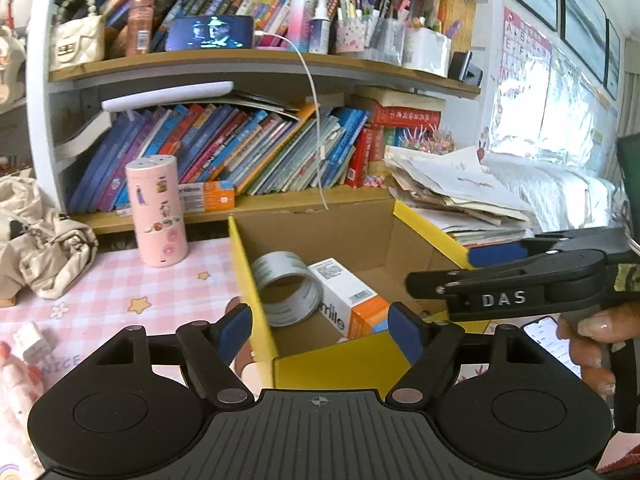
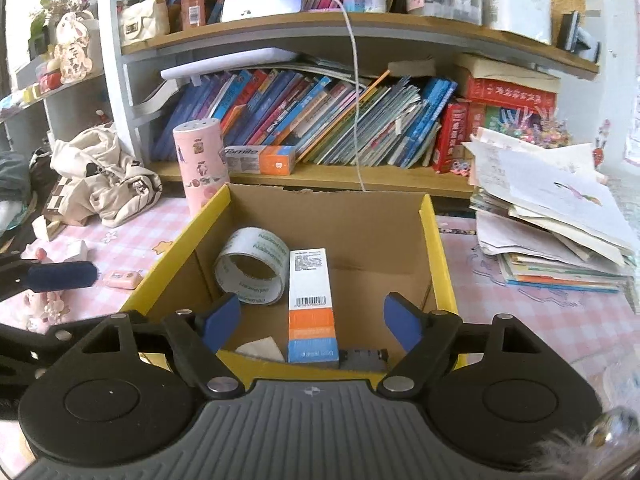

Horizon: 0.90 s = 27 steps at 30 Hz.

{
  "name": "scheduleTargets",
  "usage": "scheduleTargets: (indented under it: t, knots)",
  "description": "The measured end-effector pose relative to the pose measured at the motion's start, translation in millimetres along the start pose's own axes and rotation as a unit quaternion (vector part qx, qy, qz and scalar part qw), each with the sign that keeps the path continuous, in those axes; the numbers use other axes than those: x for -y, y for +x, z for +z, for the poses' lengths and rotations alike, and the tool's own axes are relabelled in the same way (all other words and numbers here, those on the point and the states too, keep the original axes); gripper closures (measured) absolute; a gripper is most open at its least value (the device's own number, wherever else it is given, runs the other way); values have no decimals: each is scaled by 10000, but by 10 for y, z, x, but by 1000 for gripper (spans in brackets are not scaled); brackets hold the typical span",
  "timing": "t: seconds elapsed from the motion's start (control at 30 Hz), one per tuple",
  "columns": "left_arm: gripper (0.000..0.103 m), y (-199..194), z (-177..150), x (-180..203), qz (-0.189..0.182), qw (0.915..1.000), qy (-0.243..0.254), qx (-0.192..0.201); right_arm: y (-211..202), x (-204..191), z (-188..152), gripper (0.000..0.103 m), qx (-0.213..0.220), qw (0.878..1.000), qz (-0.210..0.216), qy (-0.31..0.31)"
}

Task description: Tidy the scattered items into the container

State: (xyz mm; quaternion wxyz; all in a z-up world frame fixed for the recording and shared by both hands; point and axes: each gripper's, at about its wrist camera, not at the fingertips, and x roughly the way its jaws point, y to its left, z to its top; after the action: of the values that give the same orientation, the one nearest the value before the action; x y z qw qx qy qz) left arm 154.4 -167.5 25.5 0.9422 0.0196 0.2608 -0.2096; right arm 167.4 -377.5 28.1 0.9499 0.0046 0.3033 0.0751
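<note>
We see bright daylight flooding in from two o'clock, blowing out the window [image 1: 568, 120] in glare. Shelves [image 2: 360, 28] bow strongly toward the edges, corners go black, and shadows stay soft.

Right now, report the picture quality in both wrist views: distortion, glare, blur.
Left wrist view: fisheye bends the shelf board into an arc; daylight washes out the foil-like sheet at right; the cardboard box stays sharp. Right wrist view: the same curved shelving, the phone screen glares white, and the bottom right corner is blurred.
</note>
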Motion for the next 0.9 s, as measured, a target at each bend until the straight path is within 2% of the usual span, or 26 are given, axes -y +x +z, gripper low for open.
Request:
scheduleTargets:
  t: [0.23, 0.73, 0.83, 0.9]
  knots:
    - [20, -259, -162, -121, 157, 9999, 6, -32, -199, -176, -195, 24, 103, 9993, -279, 213]
    - [18, -741, -467, -394, 169, 9998, -30, -109, -569, -634, -571, 18, 230, 9960, -675, 533]
    - [11, -826, -534, -428, 199, 9997, -29, -141, -623, -713, -650, 16, 224, 9947, -744, 667]
    - [10, -885, -583, -444, 195, 9997, -15, -161, -656, -766, -709, 16, 210, 9935, -807, 770]
